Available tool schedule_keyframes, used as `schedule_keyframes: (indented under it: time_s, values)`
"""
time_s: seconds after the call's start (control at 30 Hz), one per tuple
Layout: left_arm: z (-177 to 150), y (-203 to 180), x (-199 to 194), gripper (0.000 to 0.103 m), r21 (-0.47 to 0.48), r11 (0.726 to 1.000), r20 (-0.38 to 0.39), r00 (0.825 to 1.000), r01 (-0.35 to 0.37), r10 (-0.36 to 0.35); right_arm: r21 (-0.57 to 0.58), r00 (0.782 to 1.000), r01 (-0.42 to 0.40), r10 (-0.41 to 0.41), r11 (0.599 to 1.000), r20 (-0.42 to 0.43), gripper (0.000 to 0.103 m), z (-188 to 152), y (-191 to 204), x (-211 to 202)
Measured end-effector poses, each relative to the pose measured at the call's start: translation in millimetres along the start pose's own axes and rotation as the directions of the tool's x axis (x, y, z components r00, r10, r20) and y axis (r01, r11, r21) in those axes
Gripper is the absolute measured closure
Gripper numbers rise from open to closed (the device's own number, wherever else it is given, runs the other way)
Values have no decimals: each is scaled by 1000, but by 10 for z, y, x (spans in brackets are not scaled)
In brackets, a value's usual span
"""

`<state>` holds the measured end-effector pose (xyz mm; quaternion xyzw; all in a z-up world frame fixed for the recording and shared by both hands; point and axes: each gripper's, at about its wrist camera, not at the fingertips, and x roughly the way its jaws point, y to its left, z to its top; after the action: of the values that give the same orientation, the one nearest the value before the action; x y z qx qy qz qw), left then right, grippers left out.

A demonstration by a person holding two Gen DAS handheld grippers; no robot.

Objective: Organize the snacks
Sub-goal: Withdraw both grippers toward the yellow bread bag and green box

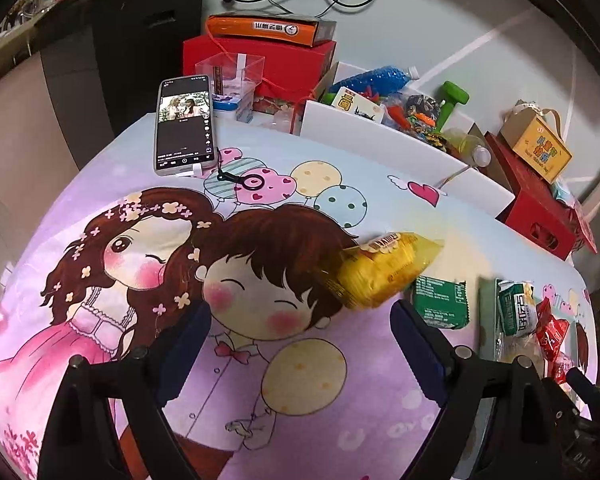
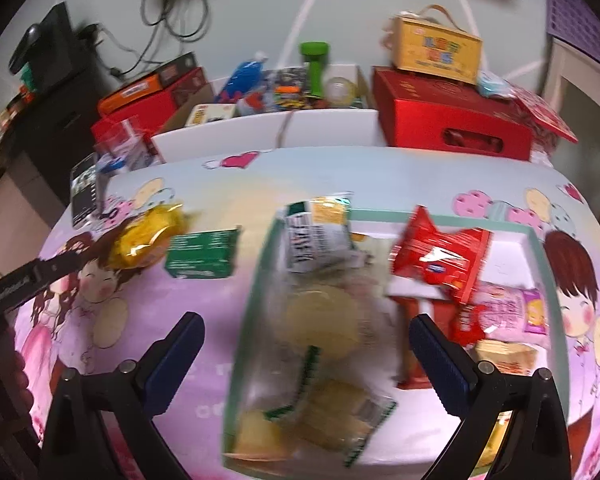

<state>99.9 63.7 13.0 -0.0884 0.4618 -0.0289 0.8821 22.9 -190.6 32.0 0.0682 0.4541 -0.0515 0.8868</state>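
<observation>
My right view is smeared, so I can't read the crinkly packets in the shallow tray [image 2: 538,240]. A glossy yellow bag [image 1: 384,270] lies on the cartoon-printed surface [image 1: 260,380]. Left hand-held gripper [image 1: 300,344] and right hand-held gripper [image 2: 306,364] are both released.

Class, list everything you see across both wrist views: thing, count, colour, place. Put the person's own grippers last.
yellow snack bag: one, yellow, on the cloth left of the tray
green snack packet: one, green, beside the yellow bag
tray: one, pale green rim, holding mixed snacks
red snack packet: one, red, in the tray
phone: one, screen lit, far left
cartoon cloth: one, pink and purple, covering the table
red box: one, red, behind the tray
left gripper: open
right gripper: open, over the tray
</observation>
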Motion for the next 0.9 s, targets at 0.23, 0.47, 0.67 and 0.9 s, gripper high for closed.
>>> schedule_keyframes:
  time_s: [0.23,0.47,0.67,0.9]
  values:
    - [70,147,168,12,-36,999,-19,1000,7,-8,-49,1000,-17,17,999,-8,0,71,287,116]
    - [235,193,283,11,-56,995,5,997,78,-78,-81,1000,-25,24,996,-10,0,180,479,255]
    - [387,36,449,11,28,986,-49,985,167,-165,-97,998,-64,61,993,-29,0,304,653,472]
    - [511,-191,639,11,130,965,-118,970,228,-214,-129,996,-82,77,988,-48,0,414,821,702]
